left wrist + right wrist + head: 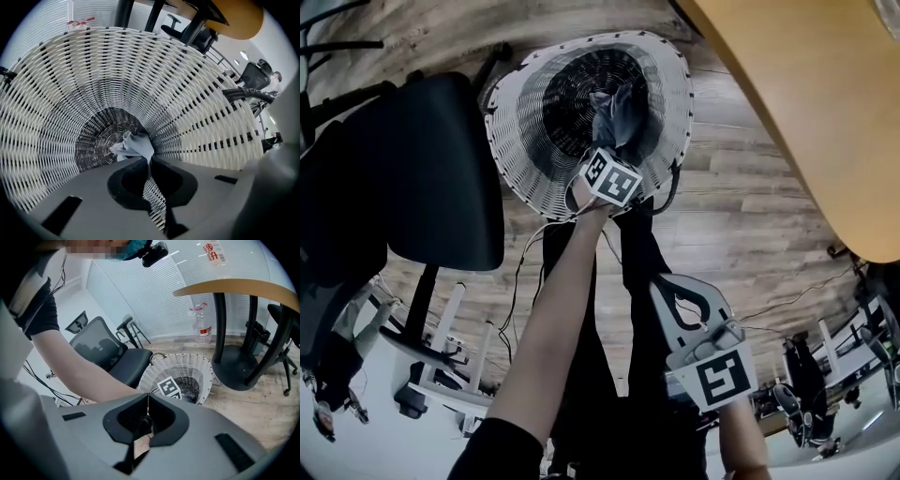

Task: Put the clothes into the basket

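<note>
Left gripper (149,160) jaws pinching cloth (134,145), which hangs beyond tips inside basket (197,89). Right gripper (147,398) jaws pressed together, empty, farther off.

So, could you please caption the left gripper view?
Left gripper, shut on a grey cloth, pointing into the white basket.

The head view shows one woven basket (520,122) at twelve o'clock, with one grey cloth (619,117) inside it. There are two grippers, the left gripper (150,161) and the right gripper (148,398). One black chair (431,159) stands at nine o'clock and one wooden worktop (806,112) at two o'clock. The right gripper view shows one plastic bottle (202,326).
</note>
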The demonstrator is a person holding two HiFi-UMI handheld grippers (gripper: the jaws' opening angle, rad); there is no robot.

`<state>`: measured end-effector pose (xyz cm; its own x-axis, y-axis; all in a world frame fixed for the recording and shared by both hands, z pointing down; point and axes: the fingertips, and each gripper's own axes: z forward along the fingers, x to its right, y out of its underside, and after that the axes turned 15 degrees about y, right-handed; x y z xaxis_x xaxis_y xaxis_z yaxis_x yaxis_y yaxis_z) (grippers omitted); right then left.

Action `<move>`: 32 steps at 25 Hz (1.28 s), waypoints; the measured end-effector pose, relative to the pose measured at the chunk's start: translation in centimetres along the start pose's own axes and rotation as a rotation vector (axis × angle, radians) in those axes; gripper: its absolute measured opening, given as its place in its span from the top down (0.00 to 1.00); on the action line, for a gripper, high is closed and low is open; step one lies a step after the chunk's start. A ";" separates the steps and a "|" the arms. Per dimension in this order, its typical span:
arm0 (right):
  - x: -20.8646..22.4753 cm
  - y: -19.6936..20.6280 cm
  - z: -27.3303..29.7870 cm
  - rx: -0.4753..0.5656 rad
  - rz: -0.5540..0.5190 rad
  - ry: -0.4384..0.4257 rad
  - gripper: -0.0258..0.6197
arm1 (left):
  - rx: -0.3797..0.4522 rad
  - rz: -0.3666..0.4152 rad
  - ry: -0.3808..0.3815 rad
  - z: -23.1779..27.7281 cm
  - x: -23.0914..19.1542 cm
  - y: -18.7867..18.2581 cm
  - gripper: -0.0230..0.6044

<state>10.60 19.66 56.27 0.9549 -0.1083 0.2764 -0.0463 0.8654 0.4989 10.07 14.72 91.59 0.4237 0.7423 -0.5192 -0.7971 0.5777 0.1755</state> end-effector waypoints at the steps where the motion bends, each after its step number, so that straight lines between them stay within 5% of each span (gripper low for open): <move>1: -0.1 0.0 0.0 0.000 0.002 0.000 0.93 | 0.001 -0.003 0.002 -0.1 0.1 0.0 0.93; 20: -1.5 -0.9 -1.5 0.012 -0.054 -0.016 0.93 | 0.048 -0.009 -0.008 -3.7 1.5 0.0 0.93; 32: -4.1 -5.7 -5.3 0.070 -0.164 0.040 0.93 | 0.070 0.002 0.010 -11.8 3.7 0.9 0.93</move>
<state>8.46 17.77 47.97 0.9621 -0.2246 0.1548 0.0919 0.8013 0.5911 5.81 14.00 79.94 0.4171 0.7402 -0.5274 -0.7660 0.5986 0.2345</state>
